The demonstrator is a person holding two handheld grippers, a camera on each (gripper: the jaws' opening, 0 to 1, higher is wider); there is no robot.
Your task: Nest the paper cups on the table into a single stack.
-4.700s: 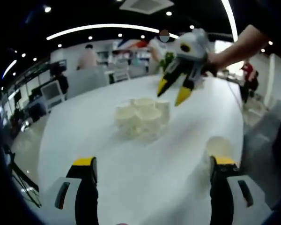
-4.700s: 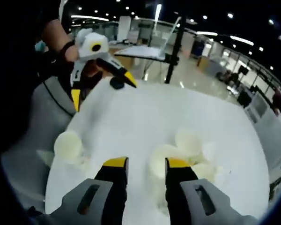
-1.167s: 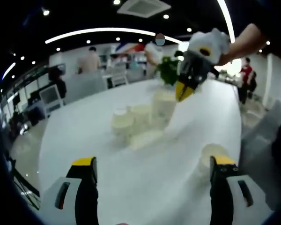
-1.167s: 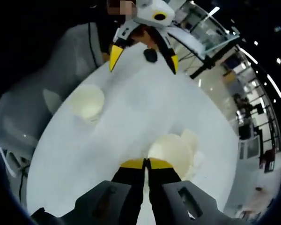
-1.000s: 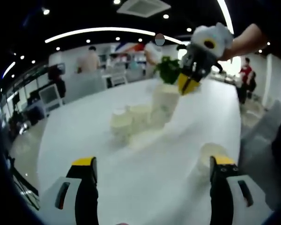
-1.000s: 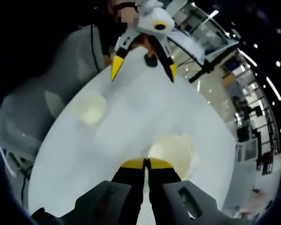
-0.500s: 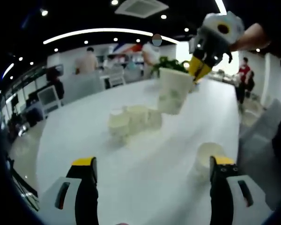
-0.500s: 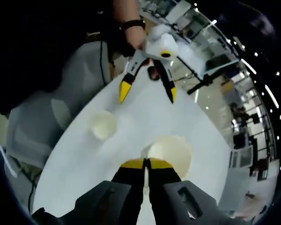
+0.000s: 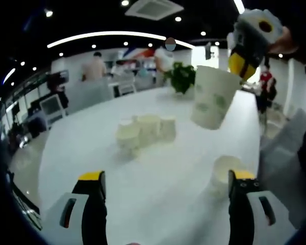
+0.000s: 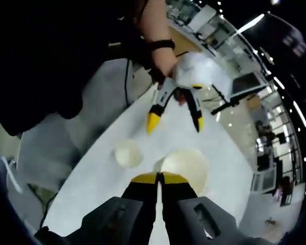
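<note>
Nearest in the left gripper view, the left gripper hangs low over the white tabletop with its yellow-tipped jaws spread wide and nothing between them. Just beside its right jaw a single open white paper cup stands upright on the table. Farther off, toward the middle, a huddle of small white paper cups sits touching one another. Above and to the right, the right gripper holds a tall white paper cup with a green print aloft, tilted, clear of the table; in the right gripper view its jaws are pinched together on the cup's rim. Thin paper like this is probably very light and easily crushed, so a gentle pinch on the rolled rim looks the safest hold. Beyond, a green potted plant stands at the far edge.
</note>
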